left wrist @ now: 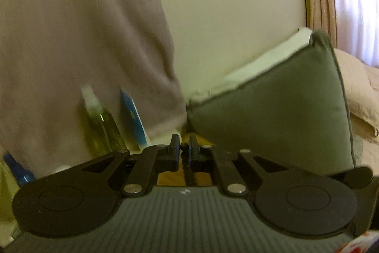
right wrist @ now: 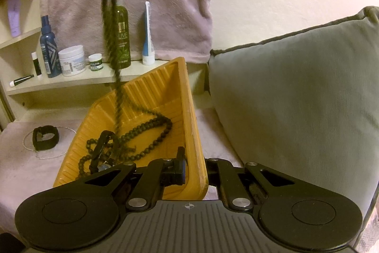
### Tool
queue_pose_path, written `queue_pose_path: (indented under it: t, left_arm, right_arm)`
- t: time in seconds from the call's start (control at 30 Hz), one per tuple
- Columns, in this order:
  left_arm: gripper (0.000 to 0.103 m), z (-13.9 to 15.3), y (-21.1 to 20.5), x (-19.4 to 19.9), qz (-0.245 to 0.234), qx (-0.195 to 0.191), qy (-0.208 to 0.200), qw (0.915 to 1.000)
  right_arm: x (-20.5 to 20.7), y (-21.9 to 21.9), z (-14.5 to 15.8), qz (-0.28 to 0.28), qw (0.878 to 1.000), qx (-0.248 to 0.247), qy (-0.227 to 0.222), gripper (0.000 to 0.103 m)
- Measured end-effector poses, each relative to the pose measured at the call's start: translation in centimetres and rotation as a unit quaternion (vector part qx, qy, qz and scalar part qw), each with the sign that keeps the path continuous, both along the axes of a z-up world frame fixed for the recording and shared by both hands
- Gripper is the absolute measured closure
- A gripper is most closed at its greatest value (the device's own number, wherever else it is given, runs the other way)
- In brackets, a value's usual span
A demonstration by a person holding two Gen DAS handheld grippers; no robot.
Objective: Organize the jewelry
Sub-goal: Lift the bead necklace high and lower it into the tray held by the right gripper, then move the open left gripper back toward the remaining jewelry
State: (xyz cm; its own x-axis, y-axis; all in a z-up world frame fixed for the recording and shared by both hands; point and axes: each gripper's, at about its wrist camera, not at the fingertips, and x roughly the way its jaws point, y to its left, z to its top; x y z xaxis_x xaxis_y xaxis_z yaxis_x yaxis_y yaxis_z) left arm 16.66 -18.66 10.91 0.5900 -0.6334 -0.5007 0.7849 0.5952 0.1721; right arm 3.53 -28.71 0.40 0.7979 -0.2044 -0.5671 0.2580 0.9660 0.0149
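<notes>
The left gripper [left wrist: 183,153] is up high, at the upper left of the right camera's picture, and its two fingers are pinched shut on a black bead necklace [right wrist: 142,132]. The beads hang down in a blurry line from the gripper, and the rest of the string lies in a pile in the yellow tray [right wrist: 184,96] in the middle of the frame. The right gripper [right wrist: 193,172] sits at the bottom of its picture, and its fingers are closed on the tray's right wall, one finger inside and one outside, to keep the tray in place. I think the step right now is getting the beads into or out of the tray; I cannot tell which way. The next move needs slow, gentle hands, because a dark clip-like thing [right wrist: 100,146] lies on the beads at the lower left of the tray, and the string may snag on it. A black wrist band [right wrist: 45,137] and a thin white chain [right wrist: 51,155] wait on the pink cloth at the left, outside the tray. The big green pillow [right wrist: 296,98] fills the right side close to the tray, so there is little room there. The shelf with bottles [right wrist: 122,37] is at the back. The left side over the pink cloth has the most open room.
</notes>
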Motion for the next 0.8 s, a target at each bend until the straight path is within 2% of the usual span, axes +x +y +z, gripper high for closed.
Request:
queue_pose_path:
  t: [0.13,0.23,0.5,0.7,0.8]
  left_arm:
    - [0.094,-1.8,-0.5,0.6,0.008,0.011,0.023,0.9996]
    - [0.083,-2.6,0.7,0.9,0.021,0.006,0.037,0.9991]
    - [0.075,-1.4,5.0,1.3,0.073,-0.026,0.030,0.9966]
    - [0.071,-1.6,10.0,1.2,0.140,-0.041,0.031,0.9889]
    - [0.067,-2.3,13.1,1.2,0.185,-0.051,0.032,0.9809]
  right_arm:
    - [0.1,-0.1,-0.1,0.000,1.000,0.000,0.001,0.096]
    - [0.1,-0.2,-0.1,0.000,1.000,0.000,0.001,0.096]
    - [0.1,-0.2,-0.2,0.000,1.000,0.000,0.001,0.096]
    - [0.1,-0.3,-0.2,0.000,1.000,0.000,0.001,0.096]
    - [0.0,-0.2,-0.2,0.000,1.000,0.000,0.001,0.096]
